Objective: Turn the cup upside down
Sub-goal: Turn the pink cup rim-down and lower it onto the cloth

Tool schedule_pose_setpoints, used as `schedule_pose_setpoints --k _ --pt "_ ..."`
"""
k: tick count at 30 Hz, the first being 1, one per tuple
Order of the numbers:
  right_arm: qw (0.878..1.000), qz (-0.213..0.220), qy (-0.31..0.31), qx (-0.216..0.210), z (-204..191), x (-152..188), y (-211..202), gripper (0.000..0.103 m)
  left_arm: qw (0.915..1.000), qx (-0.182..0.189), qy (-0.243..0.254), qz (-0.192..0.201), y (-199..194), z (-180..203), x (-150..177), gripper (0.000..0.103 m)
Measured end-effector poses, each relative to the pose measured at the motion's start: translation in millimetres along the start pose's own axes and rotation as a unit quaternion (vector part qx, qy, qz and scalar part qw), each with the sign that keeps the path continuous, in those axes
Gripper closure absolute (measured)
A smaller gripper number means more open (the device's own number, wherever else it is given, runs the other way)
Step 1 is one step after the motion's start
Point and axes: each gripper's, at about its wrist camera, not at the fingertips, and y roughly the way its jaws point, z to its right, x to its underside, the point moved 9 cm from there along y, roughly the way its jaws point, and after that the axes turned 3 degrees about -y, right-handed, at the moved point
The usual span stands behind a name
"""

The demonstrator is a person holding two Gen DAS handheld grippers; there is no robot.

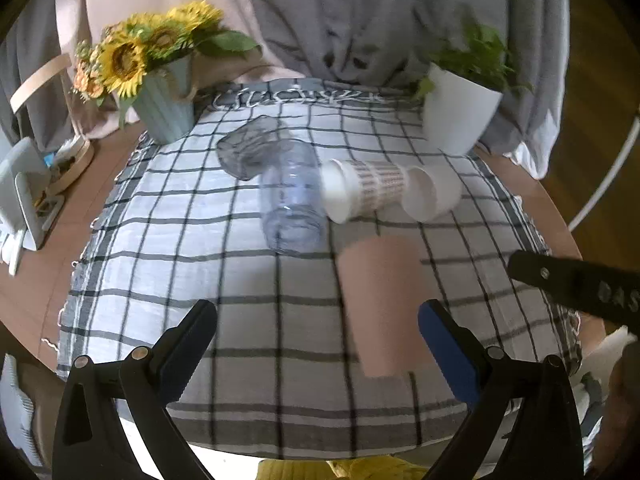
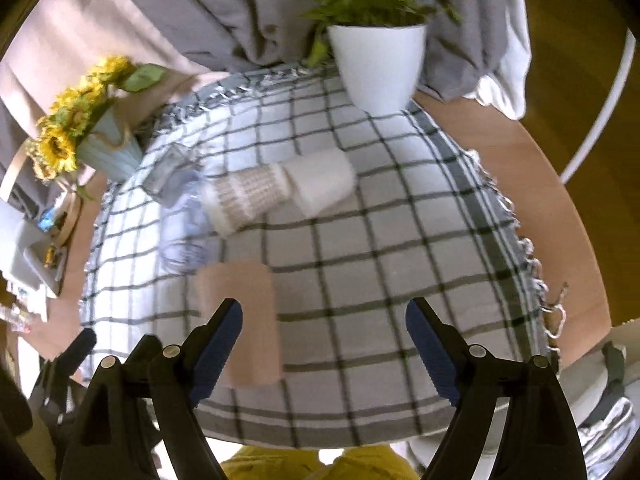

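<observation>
**Both grippers spread over the checked cloth, no cup gripped: risks and container contents**

Risk, largest first. The checked cloth (image 1: 200,240) is loose on the wooden table (image 1: 48,280); a dragging finger could bunch it and roll everything lying on it. Ahead of both grippers, the clear plastic cup (image 1: 292,200), patterned paper cup (image 1: 368,190) and white paper cup (image 1: 430,196) all lie on their sides, touching or nearly so; nudging one likely shifts its neighbours. The tan paper cup (image 1: 384,304), nearest, sits just ahead of the left gripper (image 1: 318,344), toward its right finger, and behind the left finger of the right gripper (image 2: 324,344). Both views are motion-blurred, so I cannot tell which end is its rim. A hard squeeze would crush it.

Gripper state: left spread, empty; right spread, empty.

Contents: white pot (image 2: 378,64), far ahead, holds a green plant; ribbed pale-blue vase (image 1: 164,112), far left, holds sunflowers. The cups look empty.
</observation>
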Motion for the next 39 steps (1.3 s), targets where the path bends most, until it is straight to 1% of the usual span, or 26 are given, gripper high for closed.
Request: schedule_pose_setpoints --k 4,6,9,13,17,22,26,28,33,39 --pt "1.000 -0.019 -0.008 0.016 20.8 7.5 13.8 0.019 0.9997 -0.005 0.019 0.018 4.8 20.5 17.2 0.001" --pt "0.999 -0.026 -0.015 0.027 29.1 10.4 20.5 0.019 0.9995 -0.006 0.025 0.020 10.7 27.2 26.9 0.001" --pt "0.998 -0.039 -0.026 0.043 39.0 16.4 30.1 0.019 0.9988 -0.016 0.037 0.028 22.4 35.5 41.9 0.001" --pt "0.996 -0.061 -0.040 0.057 48.6 24.0 42.1 0.019 0.9976 -0.030 0.043 0.045 36.6 44.3 50.5 0.003" --pt "0.993 -0.077 -0.050 0.067 55.3 29.4 51.5 0.019 0.9977 -0.034 0.032 0.050 48.1 49.9 53.8 0.012" --pt "0.992 -0.082 -0.063 0.076 58.9 30.1 54.4 0.019 0.9972 -0.049 0.014 0.055 55.6 50.1 55.2 0.016" --pt "0.991 -0.084 -0.069 0.077 58.1 29.9 56.2 0.019 0.9979 -0.036 0.010 0.053 59.0 55.0 55.9 0.034" --pt "0.991 -0.083 -0.074 0.075 55.9 29.6 56.3 0.019 0.9977 -0.037 0.013 0.056 59.1 57.0 55.4 0.038" --pt "0.991 -0.081 -0.081 0.073 51.8 29.5 55.5 0.019 0.9978 -0.034 0.016 0.055 57.1 57.6 54.2 0.039" --pt "0.992 -0.077 -0.074 0.061 46.9 27.1 52.1 0.019 0.9965 -0.034 0.040 0.065 39.2 56.9 44.9 0.039"
